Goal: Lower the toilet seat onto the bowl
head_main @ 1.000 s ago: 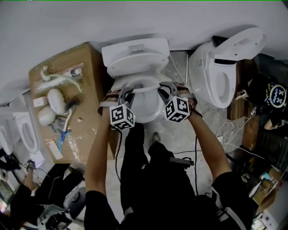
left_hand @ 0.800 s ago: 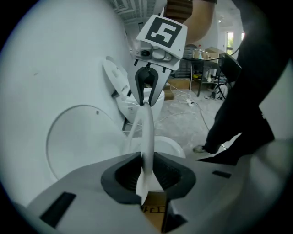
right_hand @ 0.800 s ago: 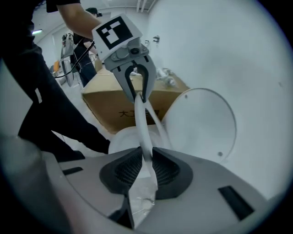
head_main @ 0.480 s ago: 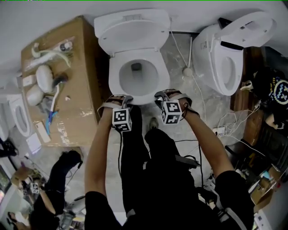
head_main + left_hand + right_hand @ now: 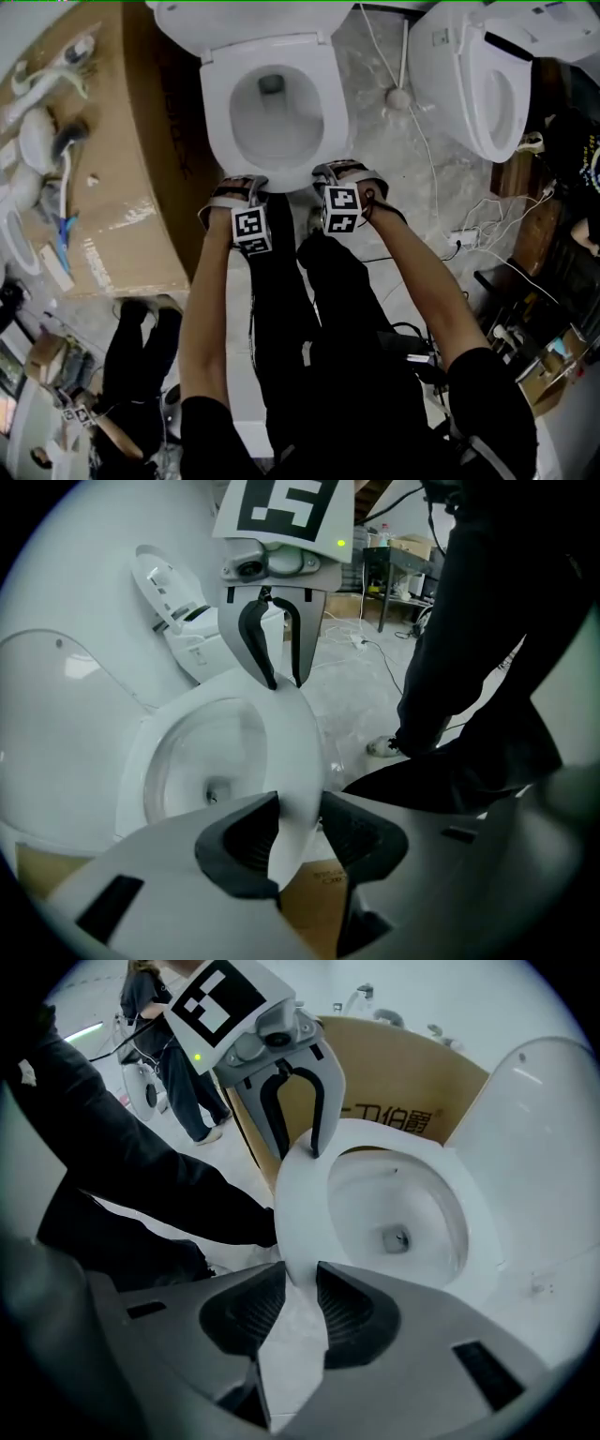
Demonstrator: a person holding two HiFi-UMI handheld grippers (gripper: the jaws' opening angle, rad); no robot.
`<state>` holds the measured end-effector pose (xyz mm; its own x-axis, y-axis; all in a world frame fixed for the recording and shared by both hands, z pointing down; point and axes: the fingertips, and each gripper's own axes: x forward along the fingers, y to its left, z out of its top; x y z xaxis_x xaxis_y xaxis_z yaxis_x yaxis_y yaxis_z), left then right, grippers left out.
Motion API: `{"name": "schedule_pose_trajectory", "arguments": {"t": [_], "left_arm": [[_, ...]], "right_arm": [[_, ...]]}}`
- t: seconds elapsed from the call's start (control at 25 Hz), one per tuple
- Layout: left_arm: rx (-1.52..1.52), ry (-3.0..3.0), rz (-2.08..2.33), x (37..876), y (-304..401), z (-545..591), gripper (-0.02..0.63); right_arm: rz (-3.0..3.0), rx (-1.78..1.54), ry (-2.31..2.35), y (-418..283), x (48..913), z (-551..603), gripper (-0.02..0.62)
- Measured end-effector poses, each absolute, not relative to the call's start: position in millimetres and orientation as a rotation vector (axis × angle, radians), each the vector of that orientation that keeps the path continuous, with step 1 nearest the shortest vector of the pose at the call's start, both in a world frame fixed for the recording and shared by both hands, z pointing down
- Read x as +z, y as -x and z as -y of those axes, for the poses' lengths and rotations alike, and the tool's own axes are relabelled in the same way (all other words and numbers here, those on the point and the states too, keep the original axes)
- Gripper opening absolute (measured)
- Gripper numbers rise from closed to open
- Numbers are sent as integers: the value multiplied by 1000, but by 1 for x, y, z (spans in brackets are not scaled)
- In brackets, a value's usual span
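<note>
The white toilet seat (image 5: 217, 108) lies flat on the bowl (image 5: 274, 117), and the lid (image 5: 234, 23) stands up behind it. Both grippers sit at the seat's front rim. My left gripper (image 5: 240, 184) (image 5: 298, 822) has the rim (image 5: 286, 761) between its jaws, which are opening; a gap shows at one pad. My right gripper (image 5: 337, 171) (image 5: 300, 1293) also straddles the rim (image 5: 300, 1213). Its pads still touch the rim as its jaws begin opening. Each gripper shows across the bowl in the other's view: the right gripper (image 5: 281, 679) and the left gripper (image 5: 298, 1146).
A brown cardboard box (image 5: 141, 187) with loose fittings stands close on the left of the toilet. A second toilet (image 5: 487, 84) stands at the right, with cables (image 5: 469, 239) on the floor by it. My dark-clothed legs (image 5: 309, 309) are right before the bowl. A person (image 5: 141, 356) stands lower left.
The seat has come down from near the tank and now rests on the bowl. Both grippers travelled down and toward me with its front rim.
</note>
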<state>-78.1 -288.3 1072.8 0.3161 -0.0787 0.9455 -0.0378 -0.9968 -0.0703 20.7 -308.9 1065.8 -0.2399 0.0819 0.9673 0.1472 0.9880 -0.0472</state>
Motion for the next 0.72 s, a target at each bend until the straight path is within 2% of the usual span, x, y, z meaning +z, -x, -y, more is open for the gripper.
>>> {"name": "schedule_pose_trajectory", "arguments": {"t": [0.48, 0.68, 0.72], "left_arm": [[-1905, 2540, -239, 1158, 76, 286, 151], [-1965, 2556, -295, 1163, 73, 283, 153], [-1985, 2581, -331, 1160, 73, 280, 153]], "right_arm": [[1759, -11, 158, -16, 1149, 310, 104], [1739, 37, 121, -16, 1152, 304, 109], [1738, 49, 104, -16, 1148, 303, 127]]}}
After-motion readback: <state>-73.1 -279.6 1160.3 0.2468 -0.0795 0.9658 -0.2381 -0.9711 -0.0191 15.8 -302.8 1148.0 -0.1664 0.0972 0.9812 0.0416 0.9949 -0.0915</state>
